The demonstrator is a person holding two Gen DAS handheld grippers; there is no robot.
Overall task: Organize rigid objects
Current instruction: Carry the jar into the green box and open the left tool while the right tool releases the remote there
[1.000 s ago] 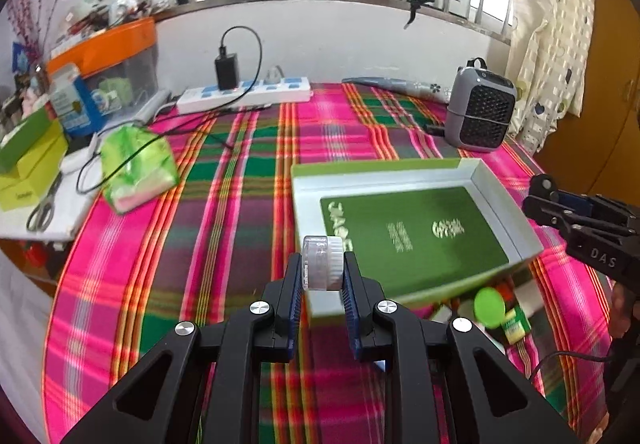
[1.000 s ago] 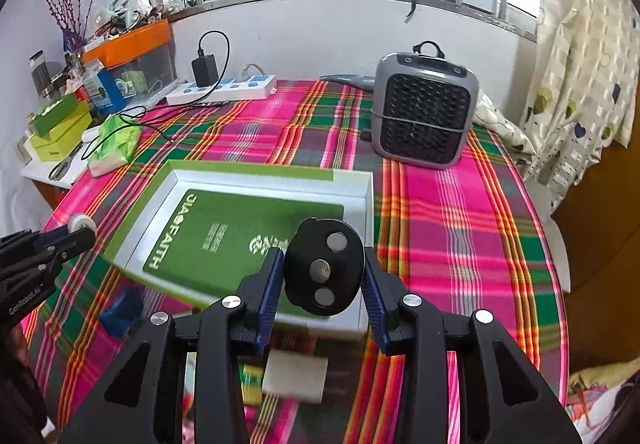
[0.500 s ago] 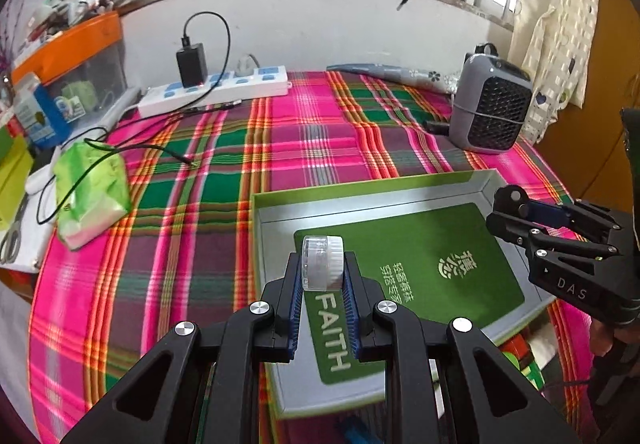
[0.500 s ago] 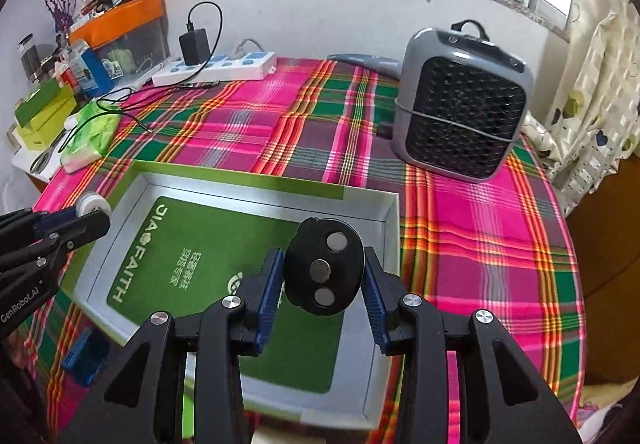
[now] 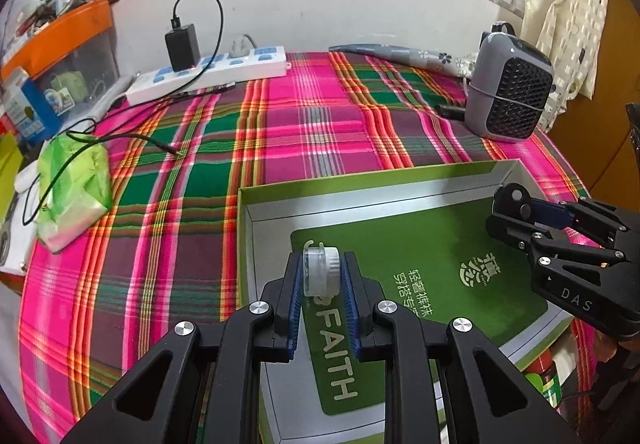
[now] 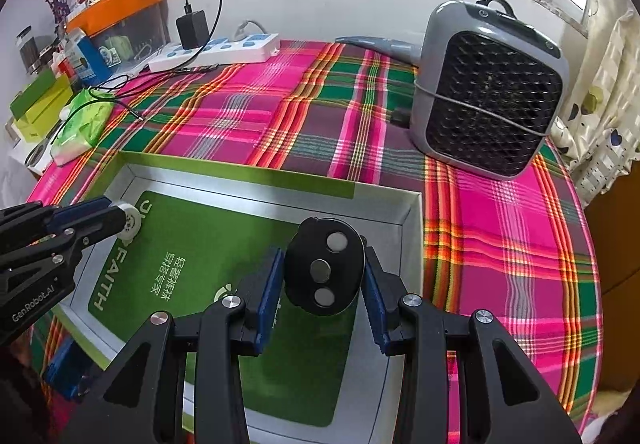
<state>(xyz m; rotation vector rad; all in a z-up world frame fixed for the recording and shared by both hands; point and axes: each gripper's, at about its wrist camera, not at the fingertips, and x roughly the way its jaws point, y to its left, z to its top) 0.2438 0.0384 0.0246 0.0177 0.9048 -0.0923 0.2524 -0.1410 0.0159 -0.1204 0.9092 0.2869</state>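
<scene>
The left gripper [image 5: 321, 280] angles steeply downward, its two black arms converging from the bottom of its own view, blue-padded jaws pinched nearly together on a small clear cylindrical jar [image 5: 321, 271] held at the very fingertips. The right gripper [image 6: 322, 286] tilts down at a similar pitch, its jaws spread noticeably wider and clamped on either side of a black oval disc [image 6: 325, 271] that stands upright between the pads. Each gripper appears in the other's camera, the two held side by side and pointing roughly the same way, their tips apart and not touching.
</scene>
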